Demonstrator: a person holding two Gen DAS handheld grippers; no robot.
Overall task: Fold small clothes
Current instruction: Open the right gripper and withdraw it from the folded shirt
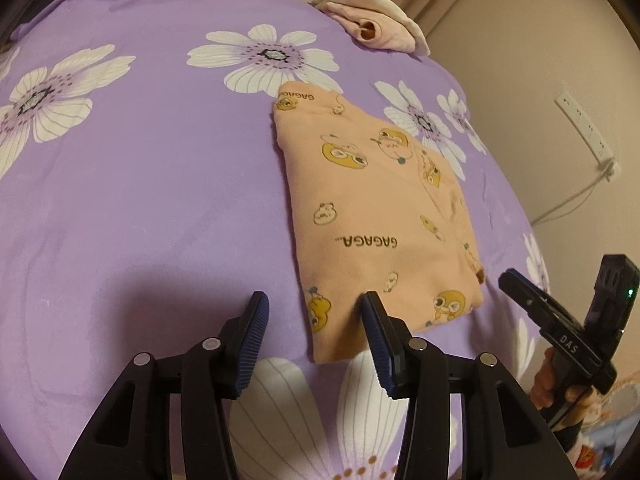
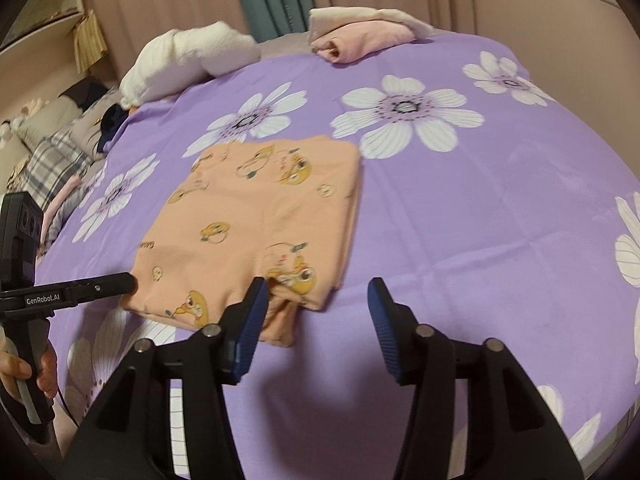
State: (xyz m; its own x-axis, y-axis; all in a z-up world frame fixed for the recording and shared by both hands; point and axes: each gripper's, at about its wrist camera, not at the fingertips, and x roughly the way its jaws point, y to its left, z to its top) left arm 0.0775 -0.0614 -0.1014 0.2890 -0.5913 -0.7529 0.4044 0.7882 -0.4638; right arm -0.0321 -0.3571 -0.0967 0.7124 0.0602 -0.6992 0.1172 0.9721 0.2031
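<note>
left gripper (image 1: 314, 308): nearest in the left wrist view, at 6 o'clock; jaws spread wide, holding nothing; the right-hand pad sits over the near edge of the garment, contact not clear
right gripper (image 2: 316, 294): at 6 o'clock in the right wrist view; jaws spread wide, nothing between them; the left-hand pad lies just over the garment's near corner
peach garment (image 1: 376, 216): folded small top with yellow cartoon prints and "gagaga" lettering, lying flat on the bedsheet, centre to 3 o'clock in the left view, 9 to 10 o'clock of centre in the right view
purple bedsheet (image 1: 160, 184): white flower print, under everything
pink clothes (image 2: 360, 38): folded pile at the far edge, 12 o'clock
white bundle (image 2: 188, 60): far edge, 11 o'clock
wall socket strip (image 1: 586, 130): 2 o'clock, cable hanging
</note>
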